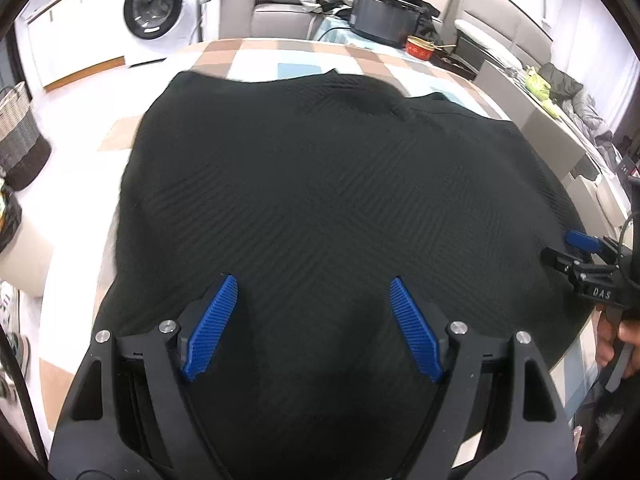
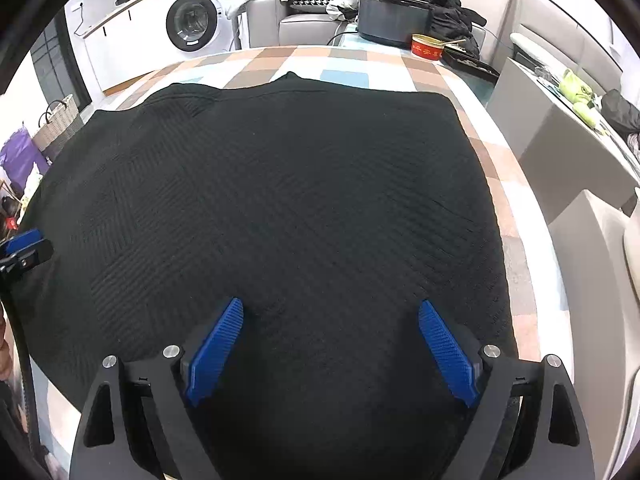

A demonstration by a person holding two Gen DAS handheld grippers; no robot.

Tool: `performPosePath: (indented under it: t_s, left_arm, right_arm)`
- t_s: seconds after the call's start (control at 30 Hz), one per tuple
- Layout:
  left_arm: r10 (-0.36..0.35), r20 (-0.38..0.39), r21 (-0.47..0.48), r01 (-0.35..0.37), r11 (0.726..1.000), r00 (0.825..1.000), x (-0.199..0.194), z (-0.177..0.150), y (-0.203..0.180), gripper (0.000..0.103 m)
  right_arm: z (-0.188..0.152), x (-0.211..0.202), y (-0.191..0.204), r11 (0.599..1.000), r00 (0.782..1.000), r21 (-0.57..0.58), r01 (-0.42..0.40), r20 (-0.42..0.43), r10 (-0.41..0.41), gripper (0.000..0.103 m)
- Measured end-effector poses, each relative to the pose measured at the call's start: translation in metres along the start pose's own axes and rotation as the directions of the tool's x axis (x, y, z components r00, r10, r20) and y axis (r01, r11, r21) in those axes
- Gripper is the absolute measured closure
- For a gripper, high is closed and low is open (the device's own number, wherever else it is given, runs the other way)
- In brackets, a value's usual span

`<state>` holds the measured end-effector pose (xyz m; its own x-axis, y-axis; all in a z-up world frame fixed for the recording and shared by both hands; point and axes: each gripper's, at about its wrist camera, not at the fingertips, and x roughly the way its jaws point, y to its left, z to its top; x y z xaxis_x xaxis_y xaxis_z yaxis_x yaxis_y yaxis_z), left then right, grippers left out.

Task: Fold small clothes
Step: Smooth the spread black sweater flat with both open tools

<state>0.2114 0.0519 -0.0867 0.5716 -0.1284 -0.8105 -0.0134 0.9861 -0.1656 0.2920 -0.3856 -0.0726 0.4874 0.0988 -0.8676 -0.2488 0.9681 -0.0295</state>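
- Garment: one black ribbed knit garment point(image 1: 320, 184), spread flat and covering most of the checked tablecloth point(image 1: 256, 56); its far edge shows a small peak at the middle, and a low wrinkle sits near the far right corner as the left wrist camera sees it.
- Left gripper point(image 1: 314, 288): poised over the near edge of the garment, blue pads spread wide, nothing pinched between them.
- Right gripper point(image 2: 330, 310): likewise over the near edge, further along the cloth, jaws spread wide and empty; its blue pad and black frame also show at the right border of the left wrist view, with a hand point(image 1: 628, 336) on the handle.
- Table, far end: dark grey lidded pot point(image 2: 394, 22) and red tin point(image 2: 428, 48), well apart from the garment.
- Room beyond: white washing machine point(image 2: 198, 20), grey sofa point(image 1: 280, 16) heaped with clothes, woven basket point(image 1: 18, 136) on the floor.
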Motion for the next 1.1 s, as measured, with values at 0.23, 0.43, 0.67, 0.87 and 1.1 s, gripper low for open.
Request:
performPosePath:
  t_s: [0.23, 0.43, 0.67, 0.87, 1.1]
  left_arm:
    - [0.047, 0.007, 0.074, -0.048, 0.996, 0.999, 0.024, 0.029, -0.03, 0.026]
    - [0.107, -0.017, 0.094, -0.105, 0.99, 0.994, 0.047, 0.047, -0.044, 0.026]
    - [0.107, -0.019, 0.095, -0.104, 0.99, 0.994, 0.065, 0.061, -0.049, 0.023]
    - [0.099, -0.014, 0.088, -0.098, 0.991, 0.995, 0.071, 0.066, -0.048, 0.022]
    - [0.075, -0.01, 0.094, -0.073, 0.993, 0.997, 0.076, 0.079, -0.053, 0.022]
  right_arm:
    - [0.015, -0.011, 0.022, 0.996, 0.997, -0.065, -0.054, 0.046, 0.057, 0.012]
    - [0.038, 0.003, 0.035, 0.992, 0.994, -0.087, -0.092, 0.051, 0.097, 0.012]
    - [0.061, 0.038, 0.043, 0.99, 0.995, -0.095, -0.102, 0.0, 0.102, 0.011]
    - [0.07, 0.045, 0.037, 0.99, 0.993, -0.077, -0.116, 0.0, 0.117, 0.009]
    - [0.086, 0.051, 0.046, 0.988, 0.994, -0.11, -0.109, 0.005, 0.11, 0.009]
